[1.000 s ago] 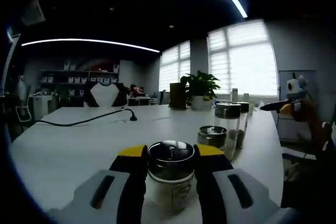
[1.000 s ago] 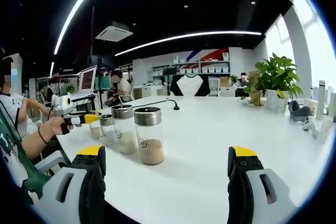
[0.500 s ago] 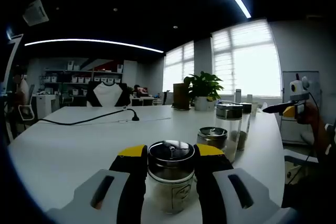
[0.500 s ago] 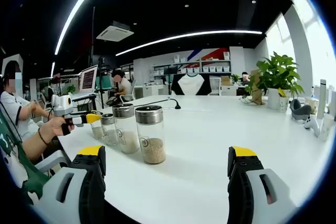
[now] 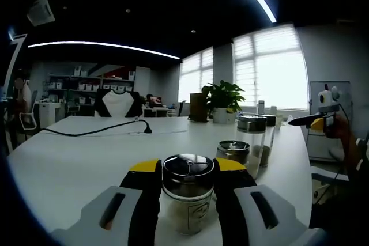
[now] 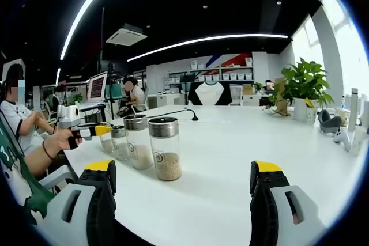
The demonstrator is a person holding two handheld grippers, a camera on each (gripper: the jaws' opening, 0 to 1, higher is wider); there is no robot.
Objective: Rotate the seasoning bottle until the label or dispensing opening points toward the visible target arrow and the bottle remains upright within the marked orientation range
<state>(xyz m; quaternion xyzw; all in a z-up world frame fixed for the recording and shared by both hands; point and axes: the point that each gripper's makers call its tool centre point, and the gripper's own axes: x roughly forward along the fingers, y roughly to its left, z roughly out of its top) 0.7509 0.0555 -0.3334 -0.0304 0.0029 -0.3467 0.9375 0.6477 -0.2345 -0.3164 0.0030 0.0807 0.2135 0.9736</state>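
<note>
Glass with a shiny metal lid, the seasoning bottle (image 5: 188,197) stands upright on the white table (image 5: 75,154), clamped between the jaws of my left gripper (image 5: 187,172), whose yellow-tipped black fingers (image 5: 145,182) press its sides just under the lid. I judge the main risk to be a tilt or slip: if I twist with my wrist off the vertical, or the smooth glass turns inside the pads, the bottle could tip or end up pointing wrong, and I can make out no target arrow on the table to check against. A swing could also knock the short jar (image 5: 233,151) just beside it. The held bottle has pale seasoning in its lower part. Further along the row, the tall bottle (image 6: 165,148) holds a shallow layer of tan grains. My right gripper (image 6: 183,181) is wide open, holding nothing, above bare table.
</note>
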